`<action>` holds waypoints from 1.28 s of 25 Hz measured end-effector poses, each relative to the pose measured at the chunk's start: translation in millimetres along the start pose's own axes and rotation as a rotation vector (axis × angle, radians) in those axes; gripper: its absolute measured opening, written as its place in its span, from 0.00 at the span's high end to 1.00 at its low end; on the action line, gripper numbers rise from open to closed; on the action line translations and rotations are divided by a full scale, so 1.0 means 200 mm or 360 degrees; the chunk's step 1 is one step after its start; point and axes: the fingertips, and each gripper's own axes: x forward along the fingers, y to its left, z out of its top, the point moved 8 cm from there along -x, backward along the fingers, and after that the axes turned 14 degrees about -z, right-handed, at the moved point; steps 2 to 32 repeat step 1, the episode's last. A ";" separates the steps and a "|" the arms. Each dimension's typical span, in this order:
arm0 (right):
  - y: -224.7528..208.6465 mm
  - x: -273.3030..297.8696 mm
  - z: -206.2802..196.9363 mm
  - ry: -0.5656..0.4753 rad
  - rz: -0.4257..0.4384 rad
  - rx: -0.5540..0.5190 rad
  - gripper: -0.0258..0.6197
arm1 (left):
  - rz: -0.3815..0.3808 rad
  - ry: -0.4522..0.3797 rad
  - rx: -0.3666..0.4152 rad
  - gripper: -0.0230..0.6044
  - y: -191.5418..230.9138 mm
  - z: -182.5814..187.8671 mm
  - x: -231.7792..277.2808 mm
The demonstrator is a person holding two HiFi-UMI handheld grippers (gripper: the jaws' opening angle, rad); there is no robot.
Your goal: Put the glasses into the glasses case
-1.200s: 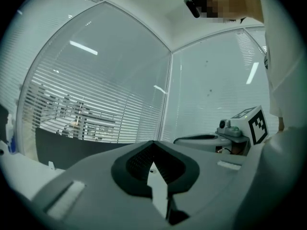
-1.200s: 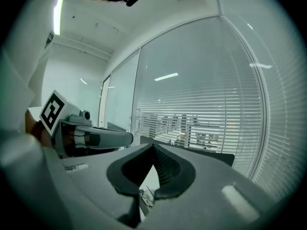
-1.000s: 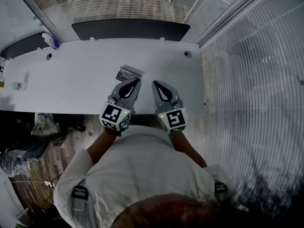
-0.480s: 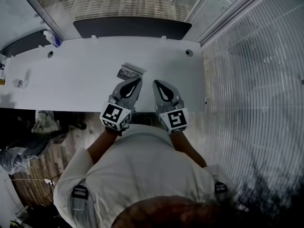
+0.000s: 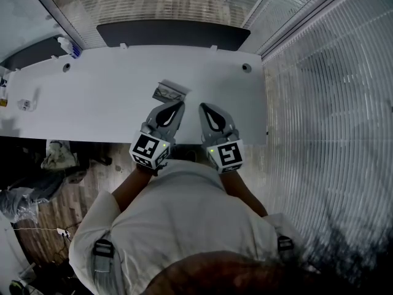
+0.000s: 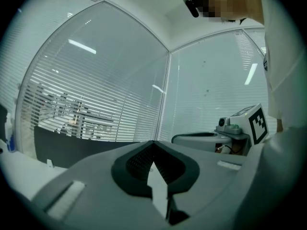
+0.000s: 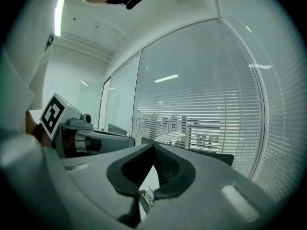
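Both grippers sit side by side over the near edge of the long white table point(image 5: 104, 103), pointing roughly level toward the far side. My left gripper point(image 5: 179, 104) has its jaws clenched tip to tip with nothing between them, and the left gripper view shows only a blind-covered glass wall point(image 6: 96, 104) past the tips. My right gripper point(image 5: 202, 106) is the same, clamped fully together and empty. The two are near each other but apart. Each one's black-and-white marker cube shows in the other's view: the right one's cube point(image 6: 256, 123) and the left one's cube point(image 7: 53, 113). The small grey rectangular glasses case point(image 5: 169, 92) lies flat on the table, just beyond my left gripper's tip and slightly to its left. I can't tell whether they touch. It is too small in the head view to make out the glasses, or whether the case is open. A dark panel point(image 5: 166, 34) runs along the table's far edge, and a round cable hole point(image 5: 246, 67) sits near the far right corner. A slatted blind wall point(image 5: 325, 115) is on the right side.
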 end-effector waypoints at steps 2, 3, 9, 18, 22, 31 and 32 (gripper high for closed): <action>0.00 0.00 0.00 0.0000 0.0000 -0.0003 0.96 | 0.0001 0.0002 -0.0002 0.96 0.00 0.00 0.00; 0.00 0.00 0.00 0.0000 0.0000 -0.0003 0.96 | 0.0001 0.0002 -0.0002 0.96 0.00 0.00 0.00; 0.00 0.00 0.00 0.0000 0.0000 -0.0003 0.96 | 0.0001 0.0002 -0.0002 0.96 0.00 0.00 0.00; 0.00 0.00 0.00 0.0000 0.0000 -0.0003 0.96 | 0.0001 0.0002 -0.0002 0.96 0.00 0.00 0.00; 0.00 0.00 0.00 0.0000 0.0000 -0.0003 0.96 | 0.0001 0.0002 -0.0002 0.96 0.00 0.00 0.00; 0.00 0.00 0.00 0.0000 0.0000 -0.0003 0.96 | 0.0001 0.0002 -0.0002 0.96 0.00 0.00 0.00; 0.00 0.00 0.00 0.0000 0.0000 -0.0003 0.96 | 0.0001 0.0002 -0.0002 0.96 0.00 0.00 0.00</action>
